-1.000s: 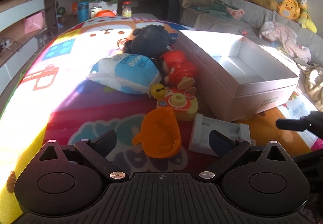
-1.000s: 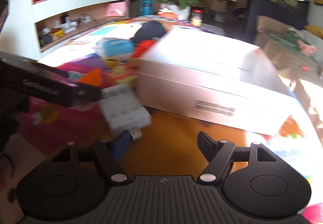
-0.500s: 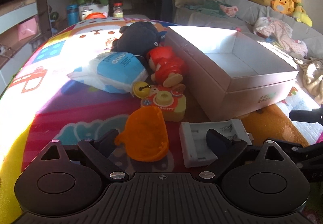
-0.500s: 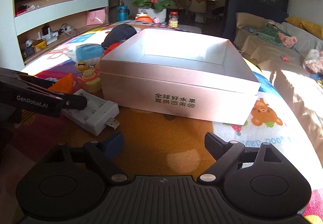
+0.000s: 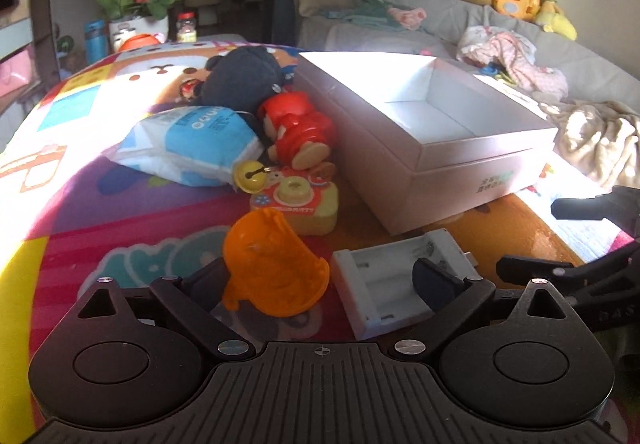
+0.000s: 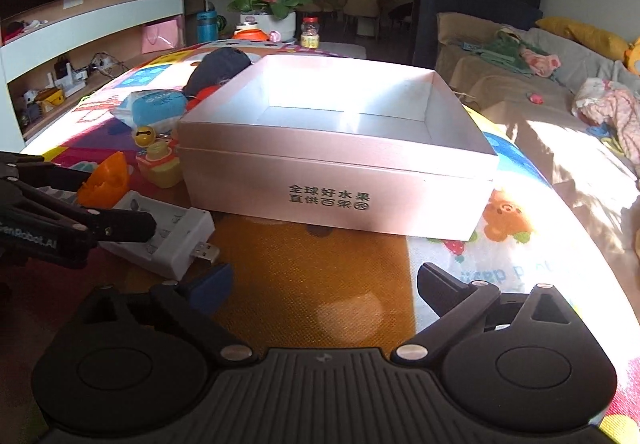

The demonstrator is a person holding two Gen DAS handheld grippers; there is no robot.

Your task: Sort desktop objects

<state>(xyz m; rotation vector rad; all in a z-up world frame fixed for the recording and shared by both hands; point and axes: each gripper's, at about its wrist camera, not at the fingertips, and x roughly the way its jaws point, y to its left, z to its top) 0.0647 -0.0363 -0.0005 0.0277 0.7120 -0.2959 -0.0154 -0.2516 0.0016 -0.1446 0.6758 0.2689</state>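
An open, empty white box (image 5: 472, 160) (image 6: 336, 180) stands on the colourful mat. My left gripper (image 5: 320, 278) is open low over the mat, with an orange plastic scoop (image 5: 272, 268) and a white battery charger (image 5: 400, 280) between its fingers. The scoop (image 6: 105, 180) and charger (image 6: 160, 232) also show in the right wrist view. My right gripper (image 6: 324, 284) is open and empty in front of the box. A yellow toy camera (image 5: 296, 204), a red doll (image 5: 300, 132), a blue-white packet (image 5: 192, 144) and a dark plush (image 5: 244, 78) lie left of the box.
A sofa (image 5: 500, 56) with clothes and plush toys runs along the right. A flower pot (image 6: 268, 0), a bottle and a jar stand at the mat's far end. Shelves (image 6: 80, 56) line the left wall.
My left gripper has moved forward and down, so the scoop and charger now lie between its fingers. My right gripper has swung to face the box squarely.
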